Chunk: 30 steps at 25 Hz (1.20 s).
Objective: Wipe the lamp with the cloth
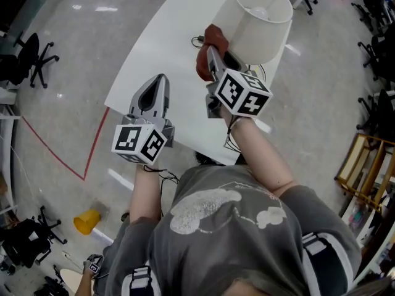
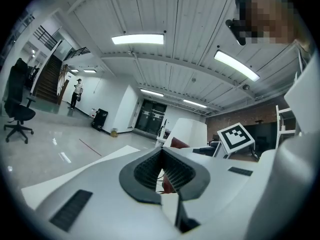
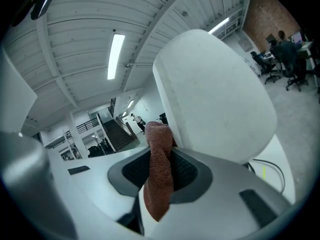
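Observation:
A white lamp with a drum shade (image 1: 256, 23) stands at the far end of the white table (image 1: 160, 48). My right gripper (image 1: 213, 57) is shut on a rust-red cloth (image 1: 211, 45), and the cloth presses against the shade's left lower side. In the right gripper view the cloth (image 3: 159, 171) hangs out between the jaws, right below the shade (image 3: 215, 104). My left gripper (image 1: 155, 88) hovers over the table's near left part, shut and holding nothing. In the left gripper view the shade (image 2: 190, 132) and the cloth (image 2: 179, 143) lie ahead to the right.
A black cord (image 1: 199, 41) trails on the table behind the lamp. Office chairs (image 1: 31, 57) stand on the floor at left, with more at the top right. A yellow cup (image 1: 87, 221) lies on the floor, and red tape lines (image 1: 55, 156) mark the floor. A wooden rack (image 1: 367, 171) stands at right.

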Each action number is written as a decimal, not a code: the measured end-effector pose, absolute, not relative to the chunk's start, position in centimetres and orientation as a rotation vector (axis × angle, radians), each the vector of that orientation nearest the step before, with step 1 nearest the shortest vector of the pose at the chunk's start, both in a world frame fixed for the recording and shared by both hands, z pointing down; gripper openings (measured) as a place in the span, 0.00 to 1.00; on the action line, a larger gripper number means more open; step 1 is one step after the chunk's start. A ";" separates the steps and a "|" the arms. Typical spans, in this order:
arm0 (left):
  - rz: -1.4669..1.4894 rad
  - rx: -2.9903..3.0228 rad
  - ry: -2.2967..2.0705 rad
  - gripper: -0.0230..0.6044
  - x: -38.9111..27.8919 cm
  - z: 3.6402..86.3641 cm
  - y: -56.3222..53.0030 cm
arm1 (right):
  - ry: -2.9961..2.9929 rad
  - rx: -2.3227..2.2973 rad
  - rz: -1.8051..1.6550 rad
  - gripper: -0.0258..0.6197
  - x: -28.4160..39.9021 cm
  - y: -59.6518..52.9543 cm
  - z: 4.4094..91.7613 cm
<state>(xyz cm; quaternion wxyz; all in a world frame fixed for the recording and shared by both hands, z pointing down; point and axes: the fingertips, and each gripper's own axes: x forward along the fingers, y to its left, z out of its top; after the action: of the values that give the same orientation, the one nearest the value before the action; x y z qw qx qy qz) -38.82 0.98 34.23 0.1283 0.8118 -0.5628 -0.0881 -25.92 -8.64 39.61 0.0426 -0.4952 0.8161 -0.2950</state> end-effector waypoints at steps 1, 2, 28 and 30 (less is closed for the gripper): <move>-0.251 2.349 -1.642 0.05 -38.7 34.5 1.3 | 2.503 -1.516 -0.931 0.18 -25.8 -8.2 40.5; -0.246 2.339 -1.648 0.05 -38.5 34.8 1.5 | 2.507 -1.515 -0.958 0.18 -25.6 -7.9 41.4; -0.353 2.420 -1.749 0.05 -30.8 28.4 2.0 | 2.641 -1.155 -0.691 0.18 -19.8 -6.6 28.8; -0.341 2.409 -1.760 0.05 -30.3 28.7 1.9 | 2.656 -1.140 -0.724 0.18 -19.7 -6.7 29.6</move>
<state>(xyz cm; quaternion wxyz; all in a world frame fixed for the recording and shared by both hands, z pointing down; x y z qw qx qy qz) -30.34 1.90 28.70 0.0696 0.8003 -0.5847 -0.1133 -19.71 -6.67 29.65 0.0808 -0.3812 0.8885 -0.2423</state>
